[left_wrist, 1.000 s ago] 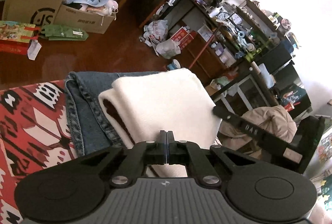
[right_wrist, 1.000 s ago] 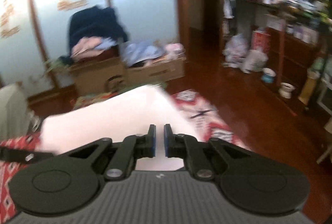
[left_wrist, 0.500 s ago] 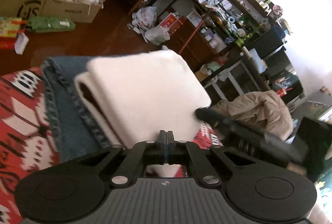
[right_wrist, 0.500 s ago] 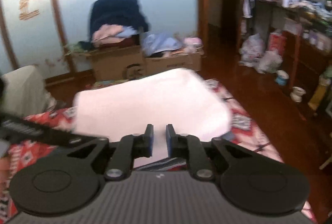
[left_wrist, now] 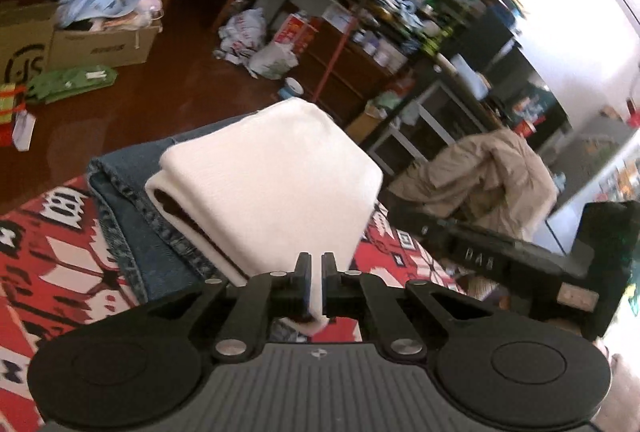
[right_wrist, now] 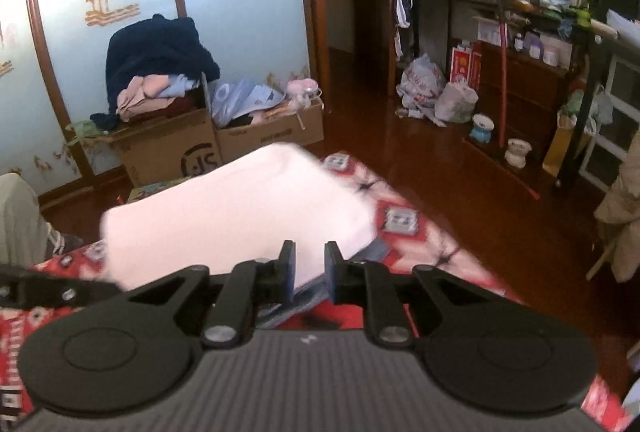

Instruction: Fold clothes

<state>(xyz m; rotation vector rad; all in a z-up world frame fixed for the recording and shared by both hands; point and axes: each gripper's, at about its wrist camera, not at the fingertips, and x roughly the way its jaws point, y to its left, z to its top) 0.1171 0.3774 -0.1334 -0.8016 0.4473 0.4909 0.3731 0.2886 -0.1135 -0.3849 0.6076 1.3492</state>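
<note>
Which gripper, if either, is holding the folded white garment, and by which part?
The left gripper pinches the white garment at its near edge. The right gripper is opening, the same edge loose between its jaws.

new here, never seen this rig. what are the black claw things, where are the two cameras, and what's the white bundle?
No robot arm here: a person holds a two-finger gripper in each hand, each with a fisheye camera looking along its fingers. One picture is from the left gripper, the other from the right gripper. The white bundle is a folded white garment, lying on folded jeans on a red patterned cover. The left gripper's jaws pinch the garment's near edge. The right gripper's jaws are opening, with that edge between them but not pressed. The black bar in the left view is the right gripper seen from the side.
</note>
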